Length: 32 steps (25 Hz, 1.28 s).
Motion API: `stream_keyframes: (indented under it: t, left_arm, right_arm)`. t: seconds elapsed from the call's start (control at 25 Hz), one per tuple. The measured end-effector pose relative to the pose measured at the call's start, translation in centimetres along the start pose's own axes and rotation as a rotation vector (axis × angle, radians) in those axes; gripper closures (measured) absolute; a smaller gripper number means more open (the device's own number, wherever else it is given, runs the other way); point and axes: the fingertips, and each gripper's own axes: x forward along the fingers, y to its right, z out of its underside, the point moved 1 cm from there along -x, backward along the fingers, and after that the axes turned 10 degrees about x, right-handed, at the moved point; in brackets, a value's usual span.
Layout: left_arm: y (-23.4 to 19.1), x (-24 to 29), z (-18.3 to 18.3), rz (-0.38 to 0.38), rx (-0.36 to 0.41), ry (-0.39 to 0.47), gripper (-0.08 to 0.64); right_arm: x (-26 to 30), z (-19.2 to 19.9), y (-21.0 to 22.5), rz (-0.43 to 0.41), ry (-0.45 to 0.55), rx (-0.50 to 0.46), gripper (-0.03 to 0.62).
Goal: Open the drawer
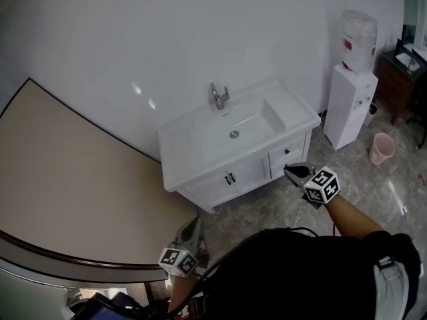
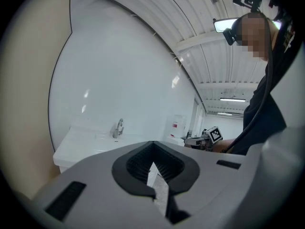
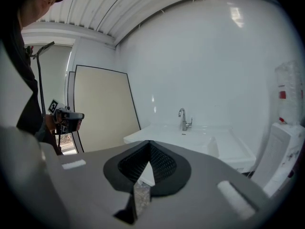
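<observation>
Wall: plain white wall behind everything, with a beige panel edged in black along its left.
Floor: grey stone-patterned floor stretches bare between the vanity front and the person.
Vanity: white vanity against the wall, with a sunken basin; two cabinet doors sit left of the drawers.
Water dispenser: white water dispenser just right of the vanity, leaving a narrow gap beside the drawer side.
Drawers: upper drawer and lower drawer stack at the vanity's right front, both flush and closed, each with a small dark knob.
Right gripper: the right gripper is clenched on nothing; in the head view its tips overlap the lower drawer's front, but the right gripper view shows the vanity some way ahead, so it is apart from it.
Left gripper: the left gripper is clenched and empty, near the vanity's left front corner, well apart from the drawers.
Bin: pink bin on the floor right of the dispenser.
Faucet: chrome faucet at the basin's back edge.
Writing: a red label on the dispenser's bottle, too small to read; black-and-white square markers on both gripper cubes.
</observation>
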Motion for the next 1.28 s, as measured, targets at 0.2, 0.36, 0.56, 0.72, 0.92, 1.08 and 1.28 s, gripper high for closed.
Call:
stream_keyframes:
  t: [0.2, 0.36, 0.56, 0.72, 0.92, 1.08, 1.28]
  left_arm:
    - [-2.9, 2.5, -0.2, 0.052, 0.003, 0.003, 0.565]
    - [-7.4, 3.3, -0.8, 0.080, -0.001, 0.007, 0.565]
    - [-13.6, 3.6, -2.2, 0.110, 0.004, 0.033, 0.565]
    - [-19.1, 3.2, -2.9, 0.115, 0.002, 0.036, 0.565]
    - [-24.6, 2.4, -2.7, 0.127, -0.002, 0.033, 0.565]
    - [-28.2, 2.0, -2.6, 0.126, -0.002, 0.032, 0.565]
    - [-31.4, 2.5, -2.0, 0.089, -0.031, 0.023, 0.564]
  right_arm:
    - [2.7, -0.6, 0.7, 0.027, 0.005, 0.023, 0.597]
    - [6.2, -2.3, -0.5, 0.051, 0.011, 0.012, 0.597]
    - [11.1, -4.8, -2.2, 0.101, 0.019, -0.025, 0.597]
    - [15.8, -6.5, -3.8, 0.115, 0.018, -0.026, 0.597]
    - [21.0, -7.9, -5.5, 0.131, 0.024, -0.032, 0.597]
    - [24.9, -8.7, -6.7, 0.121, 0.026, -0.028, 0.597]
    - [28.4, -9.0, -6.8, 0.091, -0.006, -0.046, 0.597]
